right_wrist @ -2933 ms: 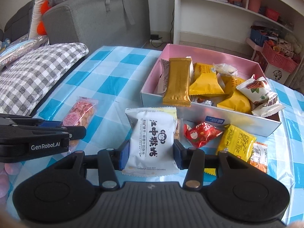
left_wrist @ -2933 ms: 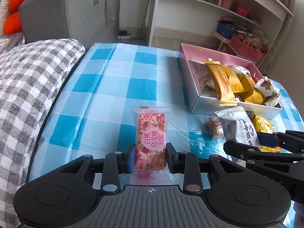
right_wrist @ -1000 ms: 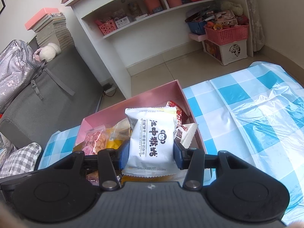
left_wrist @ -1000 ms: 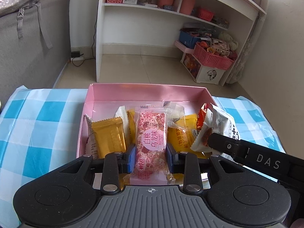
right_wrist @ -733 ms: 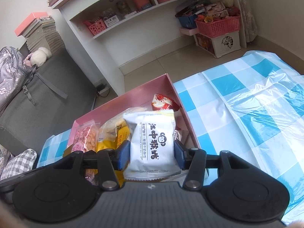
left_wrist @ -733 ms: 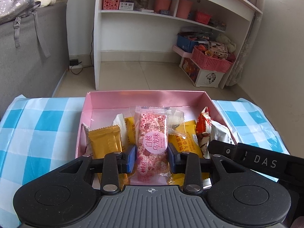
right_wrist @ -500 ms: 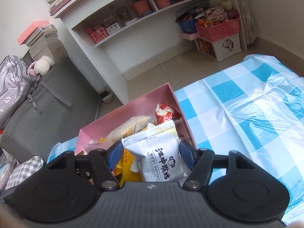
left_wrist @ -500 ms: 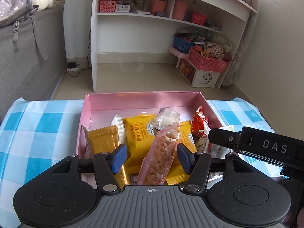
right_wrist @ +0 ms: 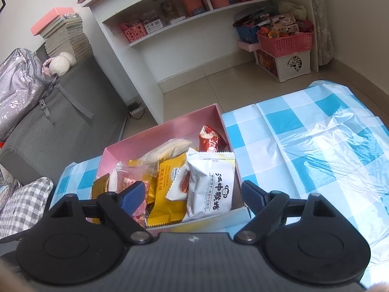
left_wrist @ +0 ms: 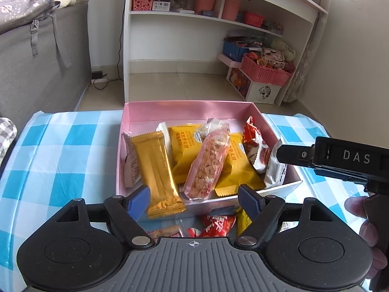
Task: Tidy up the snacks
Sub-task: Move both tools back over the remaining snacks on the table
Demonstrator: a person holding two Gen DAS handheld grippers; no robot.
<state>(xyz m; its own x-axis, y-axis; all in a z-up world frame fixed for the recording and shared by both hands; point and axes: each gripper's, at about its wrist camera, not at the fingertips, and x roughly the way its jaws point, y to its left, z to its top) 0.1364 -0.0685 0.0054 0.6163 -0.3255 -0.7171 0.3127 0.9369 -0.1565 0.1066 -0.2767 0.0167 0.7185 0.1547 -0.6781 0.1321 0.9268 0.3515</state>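
Pink snack bar (left_wrist: 206, 165) — clear-wrapped, aslant atop yellow packets (left_wrist: 234, 168)

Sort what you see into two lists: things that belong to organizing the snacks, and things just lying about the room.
Job: pink box; pink snack bar; white monkey packet; gold bar; red packet on the table.

Lying about: white shelf; red basket; grey backpack.

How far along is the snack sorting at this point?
Done: the pink rice bar and the white monkey-logo packet lie in the pink box with the other snacks. In hand: nothing; the left gripper and right gripper have just opened, jaws empty. Left: a red packet and a few others on the table in front of the box.
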